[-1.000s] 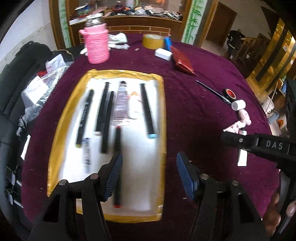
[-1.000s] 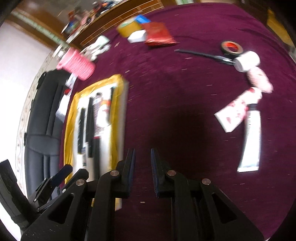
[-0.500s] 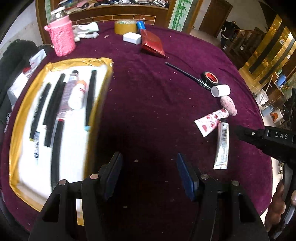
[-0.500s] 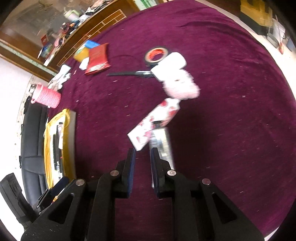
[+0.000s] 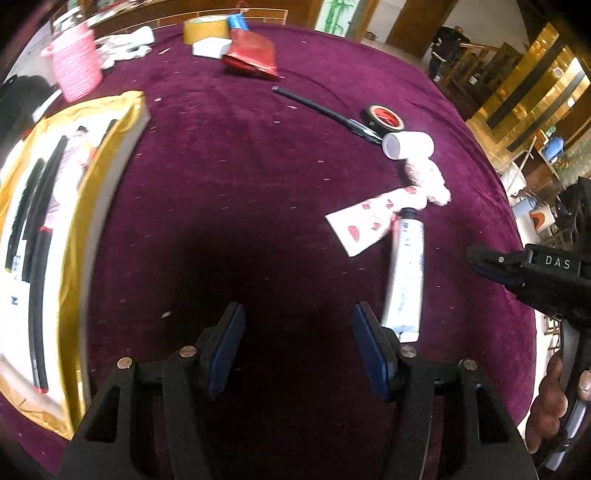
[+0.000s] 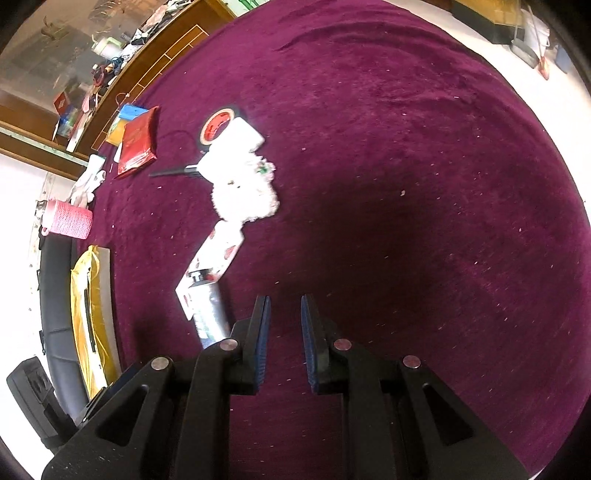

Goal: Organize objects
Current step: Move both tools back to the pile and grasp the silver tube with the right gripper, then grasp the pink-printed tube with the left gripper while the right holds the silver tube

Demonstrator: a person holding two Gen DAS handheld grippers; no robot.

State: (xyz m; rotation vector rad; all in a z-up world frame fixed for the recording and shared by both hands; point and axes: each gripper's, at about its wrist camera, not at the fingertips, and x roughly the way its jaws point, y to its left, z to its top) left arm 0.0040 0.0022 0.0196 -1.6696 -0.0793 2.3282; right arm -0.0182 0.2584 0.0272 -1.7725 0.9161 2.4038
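A gold-rimmed white tray (image 5: 70, 280) at the left holds several black pens and tubes. A silver tube (image 5: 404, 273) lies on the purple cloth beside a white pouch with red prints (image 5: 364, 221), just right of my left gripper (image 5: 297, 332), which is open and empty above bare cloth. My right gripper (image 6: 284, 317) is narrowly open and empty; the silver tube (image 6: 208, 314) lies just left of its fingers, with the printed pouch (image 6: 218, 254) and a fluffy white item (image 6: 243, 195) beyond. The right gripper also shows in the left wrist view (image 5: 491, 262).
A black pen (image 5: 325, 112), a red-cored tape roll (image 5: 384, 118) and a white cylinder (image 5: 408, 146) lie at the far right. A red packet (image 5: 251, 55), a yellow tape roll (image 5: 205, 29) and a pink knitted cup (image 5: 75, 70) stand at the back. A black chair (image 6: 59, 295) stands beside the table.
My left gripper has swung right, off the tray, toward the silver tube and pouch. My right gripper has moved right past the tube, and its fingers have parted slightly.
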